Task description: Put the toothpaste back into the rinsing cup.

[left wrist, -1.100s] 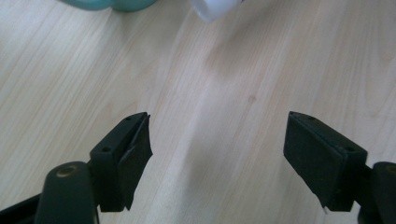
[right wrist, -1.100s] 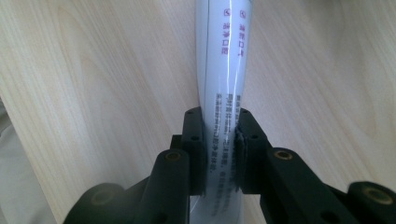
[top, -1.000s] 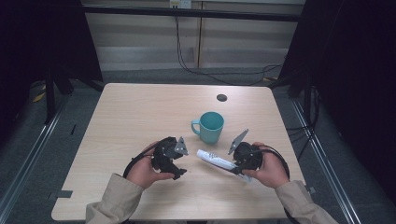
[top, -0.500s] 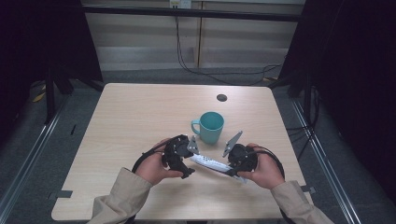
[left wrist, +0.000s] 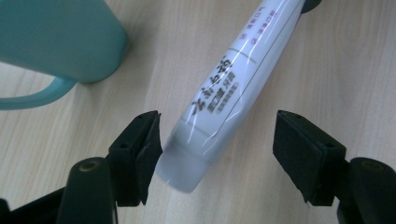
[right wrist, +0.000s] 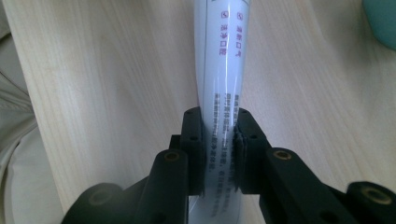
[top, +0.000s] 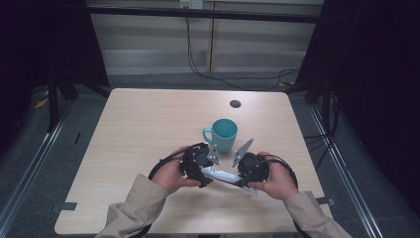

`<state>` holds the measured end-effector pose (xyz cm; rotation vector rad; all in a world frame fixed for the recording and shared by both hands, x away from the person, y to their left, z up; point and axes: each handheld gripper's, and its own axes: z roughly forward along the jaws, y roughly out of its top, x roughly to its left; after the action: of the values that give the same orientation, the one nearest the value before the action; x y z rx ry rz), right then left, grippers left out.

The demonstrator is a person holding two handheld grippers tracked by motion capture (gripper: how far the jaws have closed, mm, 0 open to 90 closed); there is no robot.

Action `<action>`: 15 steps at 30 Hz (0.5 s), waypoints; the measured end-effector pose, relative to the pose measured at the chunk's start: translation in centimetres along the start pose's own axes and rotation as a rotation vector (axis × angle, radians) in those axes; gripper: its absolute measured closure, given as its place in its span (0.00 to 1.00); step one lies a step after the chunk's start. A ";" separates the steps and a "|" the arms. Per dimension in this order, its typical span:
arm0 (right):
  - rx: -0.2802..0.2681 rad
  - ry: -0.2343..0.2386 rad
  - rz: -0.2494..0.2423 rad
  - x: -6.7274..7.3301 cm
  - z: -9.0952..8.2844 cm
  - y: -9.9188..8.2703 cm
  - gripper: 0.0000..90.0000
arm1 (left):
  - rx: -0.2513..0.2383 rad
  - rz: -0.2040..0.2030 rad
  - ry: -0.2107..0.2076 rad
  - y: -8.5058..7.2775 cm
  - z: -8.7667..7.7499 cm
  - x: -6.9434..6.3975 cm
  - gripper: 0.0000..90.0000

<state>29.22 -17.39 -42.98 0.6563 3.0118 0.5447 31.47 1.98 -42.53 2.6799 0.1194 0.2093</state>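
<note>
A white tube (top: pixel 221 175) with printed text is held just above the table, between my two grippers. My right gripper (right wrist: pixel 218 140) is shut on the flat end of the tube (right wrist: pixel 223 60). My left gripper (left wrist: pixel 217 144) is open, its jaws on either side of the tube's capped end (left wrist: pixel 212 116), the left pad close to it. In the high view the left gripper (top: pixel 198 166) and right gripper (top: pixel 250 171) face each other near the table's front. A teal mug (top: pixel 222 135) stands upright just behind them.
The wooden table (top: pixel 148 124) has a small dark round hole (top: pixel 235 103) at the back right. The teal mug (left wrist: pixel 56 42) sits close to the left gripper's upper left. Beige sleeves come in from the front edge.
My left gripper has moved right toward the tube, and its open jaws now straddle the capped end. The right gripper has shifted slightly left with the tube.
</note>
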 end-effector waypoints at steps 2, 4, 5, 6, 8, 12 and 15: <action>-0.003 -0.002 -0.017 0.1 -0.1 0.2 0.85 | 0.011 0.007 -0.003 0.1 0.4 -0.2 0.38; -0.003 -0.001 -0.016 0.1 -0.1 0.3 0.85 | 0.016 0.014 -0.002 0.2 0.5 -0.2 0.38; -0.002 -0.001 -0.019 0.2 -0.2 0.3 0.85 | 0.018 0.018 -0.003 0.1 0.6 -0.2 0.38; -0.003 -0.001 -0.025 0.3 -0.1 0.4 0.85 | 0.023 0.028 -0.003 0.1 0.6 -0.2 0.40; -0.002 0.001 -0.028 0.3 -0.1 0.5 0.85 | 0.021 0.031 -0.011 0.1 0.8 -0.3 0.40; -0.010 0.004 -0.043 0.4 -0.2 0.9 0.85 | 0.024 0.039 -0.022 0.1 1.1 -0.4 0.41; -0.014 0.008 -0.057 0.4 -0.1 1.1 0.85 | 0.040 0.053 -0.023 -0.1 1.2 -0.4 0.43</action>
<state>29.27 -16.33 -42.51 0.5667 3.0207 0.5667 31.25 1.51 -43.72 2.7270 0.0456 0.1944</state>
